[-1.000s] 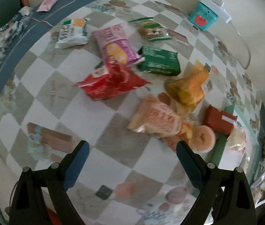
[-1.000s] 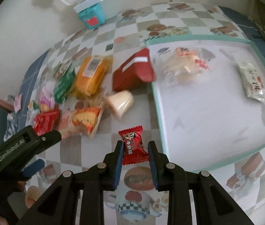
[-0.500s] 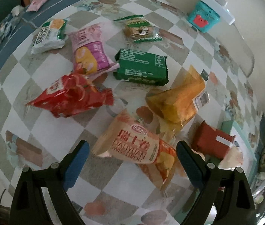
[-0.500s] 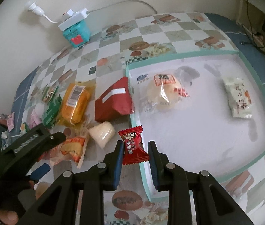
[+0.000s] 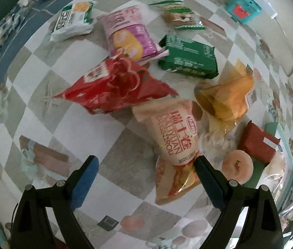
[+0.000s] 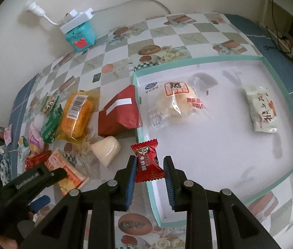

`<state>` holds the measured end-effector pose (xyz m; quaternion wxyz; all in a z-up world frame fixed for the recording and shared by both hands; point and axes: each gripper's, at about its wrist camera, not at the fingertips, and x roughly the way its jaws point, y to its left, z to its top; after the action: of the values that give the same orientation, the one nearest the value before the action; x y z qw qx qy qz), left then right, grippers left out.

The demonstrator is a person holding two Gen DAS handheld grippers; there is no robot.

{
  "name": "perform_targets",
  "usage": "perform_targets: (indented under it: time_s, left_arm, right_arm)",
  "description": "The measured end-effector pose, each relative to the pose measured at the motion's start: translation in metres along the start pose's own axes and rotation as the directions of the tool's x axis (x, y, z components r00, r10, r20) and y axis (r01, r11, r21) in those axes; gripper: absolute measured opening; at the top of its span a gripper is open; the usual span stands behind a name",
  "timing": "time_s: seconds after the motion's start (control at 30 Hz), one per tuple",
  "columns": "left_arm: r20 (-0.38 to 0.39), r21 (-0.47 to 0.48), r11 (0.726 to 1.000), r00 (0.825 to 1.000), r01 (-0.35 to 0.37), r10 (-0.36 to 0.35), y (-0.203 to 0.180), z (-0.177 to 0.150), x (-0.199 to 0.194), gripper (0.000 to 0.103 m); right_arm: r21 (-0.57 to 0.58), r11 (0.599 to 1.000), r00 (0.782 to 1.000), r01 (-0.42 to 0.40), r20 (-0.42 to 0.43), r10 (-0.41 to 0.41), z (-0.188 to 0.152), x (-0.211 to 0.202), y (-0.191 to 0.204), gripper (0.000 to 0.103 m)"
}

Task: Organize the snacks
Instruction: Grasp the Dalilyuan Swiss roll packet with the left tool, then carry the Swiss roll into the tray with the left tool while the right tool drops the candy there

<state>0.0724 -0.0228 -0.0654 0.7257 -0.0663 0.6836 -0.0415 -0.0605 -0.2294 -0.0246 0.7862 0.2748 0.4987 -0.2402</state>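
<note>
My right gripper (image 6: 149,161) is shut on a small red candy (image 6: 147,160), held above the left rim of the white tray with teal edge (image 6: 208,59). The tray holds a wrapped bun (image 6: 177,105) and a white packet (image 6: 260,109). My left gripper (image 5: 145,167) is open, low over the table, with a beige Swiss-roll packet (image 5: 173,141) lying partly between its fingers; it also shows in the right wrist view (image 6: 65,169). Beyond lie a red bag (image 5: 113,87), an orange packet (image 5: 227,99), a green packet (image 5: 188,57) and a pink packet (image 5: 127,33).
A dark red packet (image 6: 119,112) leans on the tray's left rim, a jelly cup (image 6: 106,150) beside it. A teal box with a power strip (image 6: 80,35) stands by the wall. A white-green packet (image 5: 71,20) and brown snack (image 5: 177,16) lie far back.
My left gripper moved forward and down to the beige Swiss-roll packet. My right gripper carried the red candy right, up to the tray's left rim.
</note>
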Motion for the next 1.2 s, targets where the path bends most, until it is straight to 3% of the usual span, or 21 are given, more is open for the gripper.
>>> perform_targets:
  time_s: [0.17, 0.27, 0.4, 0.53, 0.77, 0.87, 0.93, 1.07, 1.2]
  left_arm:
    - [0.014, 0.037, 0.999, 1.0, 0.005, -0.006, 0.0, -0.002, 0.001, 0.091]
    - [0.013, 0.059, 0.997, 0.999, 0.043, -0.044, -0.011, -0.003, 0.003, 0.075]
    - [0.019, 0.105, 0.989, 0.994, 0.103, -0.105, -0.024, -0.005, -0.001, 0.041]
    - [0.039, 0.134, 0.988, 0.996, 0.077, -0.083, -0.042, -0.007, -0.007, 0.035]
    - [0.092, 0.174, 0.981, 0.991, 0.081, -0.098, -0.041, -0.01, -0.035, 0.03]
    - [0.139, 0.21, 0.974, 0.984, 0.082, -0.113, -0.043, -0.014, -0.049, 0.024]
    - [0.16, 0.232, 0.969, 0.979, 0.088, -0.127, -0.045, -0.022, -0.059, 0.011]
    - [0.175, 0.259, 0.961, 0.974, 0.092, -0.141, -0.052, -0.027, -0.065, 0.011]
    - [0.133, 0.214, 0.971, 0.981, 0.11, -0.141, -0.046, -0.023, -0.054, 0.015]
  right_arm:
    - [0.004, 1.0, 1.0, -0.007, -0.003, 0.007, -0.001, 0.0, -0.001, 0.028]
    - [0.005, 1.0, 1.0, -0.008, -0.004, 0.008, -0.001, 0.0, -0.001, 0.028]
    - [0.005, 1.0, 1.0, -0.008, -0.004, 0.008, -0.001, 0.0, -0.002, 0.028]
    - [0.006, 1.0, 1.0, -0.011, -0.002, 0.011, -0.001, -0.001, -0.002, 0.028]
    - [0.018, 0.999, 0.999, -0.027, 0.02, 0.026, 0.002, -0.011, -0.005, 0.028]
    - [0.027, 0.999, 0.999, -0.038, 0.036, 0.037, 0.002, -0.017, -0.008, 0.028]
    - [0.038, 0.998, 0.998, -0.046, 0.041, 0.044, 0.003, -0.019, -0.012, 0.028]
    - [0.063, 0.996, 0.998, -0.056, 0.037, 0.054, 0.001, -0.02, -0.019, 0.028]
    - [0.065, 0.996, 0.998, -0.053, 0.031, 0.051, 0.001, -0.019, -0.021, 0.028]
